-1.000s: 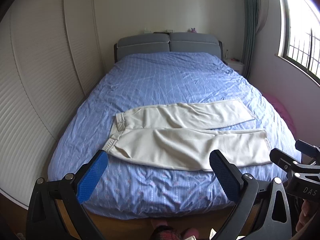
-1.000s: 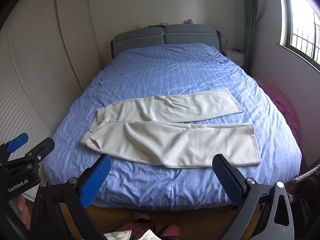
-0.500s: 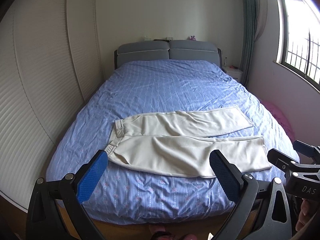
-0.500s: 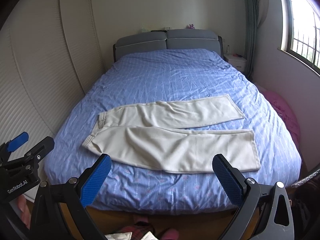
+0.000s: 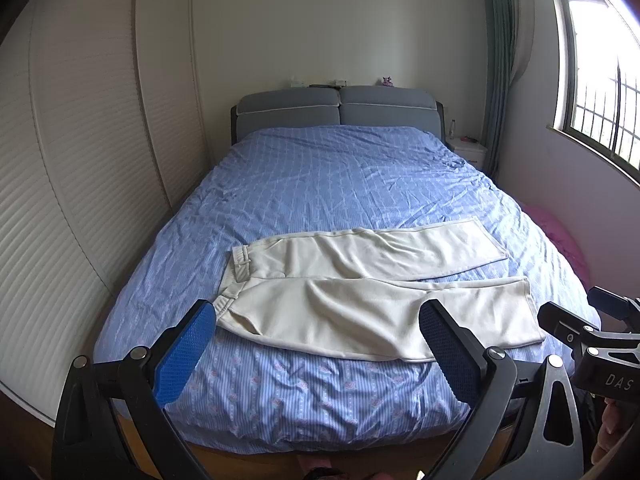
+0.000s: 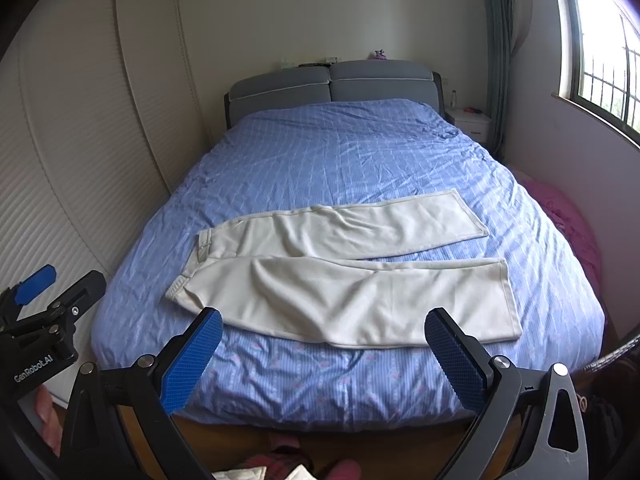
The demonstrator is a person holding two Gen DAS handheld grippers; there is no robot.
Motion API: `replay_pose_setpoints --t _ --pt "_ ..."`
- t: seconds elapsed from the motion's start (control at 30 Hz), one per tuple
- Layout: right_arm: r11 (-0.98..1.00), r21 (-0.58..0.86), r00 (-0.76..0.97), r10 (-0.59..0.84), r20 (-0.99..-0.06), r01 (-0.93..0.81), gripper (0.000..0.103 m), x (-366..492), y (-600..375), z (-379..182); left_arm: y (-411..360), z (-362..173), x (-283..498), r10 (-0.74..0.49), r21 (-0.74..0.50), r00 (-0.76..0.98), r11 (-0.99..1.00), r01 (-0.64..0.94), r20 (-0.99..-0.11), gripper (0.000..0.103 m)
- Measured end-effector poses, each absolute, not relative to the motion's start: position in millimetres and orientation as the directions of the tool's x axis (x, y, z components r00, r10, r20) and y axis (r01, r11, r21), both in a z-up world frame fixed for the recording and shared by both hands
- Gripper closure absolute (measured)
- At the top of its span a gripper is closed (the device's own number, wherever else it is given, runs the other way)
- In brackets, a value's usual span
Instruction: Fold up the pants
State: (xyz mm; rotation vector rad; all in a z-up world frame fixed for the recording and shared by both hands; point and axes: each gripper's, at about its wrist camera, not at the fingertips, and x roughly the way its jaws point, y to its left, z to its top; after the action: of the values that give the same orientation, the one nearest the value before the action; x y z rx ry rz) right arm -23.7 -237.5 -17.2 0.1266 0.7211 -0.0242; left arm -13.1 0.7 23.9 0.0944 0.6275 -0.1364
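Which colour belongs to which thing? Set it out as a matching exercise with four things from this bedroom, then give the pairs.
Things:
1. pants
2. bedcover
3. headboard
4. left gripper finger pads

Colours:
a. grey
b. cream
c. deep blue
d. light blue with a pattern

Pairs: 1-b, 2-d, 3-a, 4-c

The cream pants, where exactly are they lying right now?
The cream pants lie flat across the near end of the blue bed, waistband toward the wardrobe side, legs toward the window side, just beyond both open tools.
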Motion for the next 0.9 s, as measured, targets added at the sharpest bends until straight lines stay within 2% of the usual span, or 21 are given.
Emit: replay_pose_setpoints --t 0.9 --pt "0.991 0.118 0.74 0.038 -0.672 0.056 0.001 -19.0 -230.5 -21.7 9.8 17.6 6.4 -0.054 0.047 0.787 0.993 0.105 -0.614 0.0"
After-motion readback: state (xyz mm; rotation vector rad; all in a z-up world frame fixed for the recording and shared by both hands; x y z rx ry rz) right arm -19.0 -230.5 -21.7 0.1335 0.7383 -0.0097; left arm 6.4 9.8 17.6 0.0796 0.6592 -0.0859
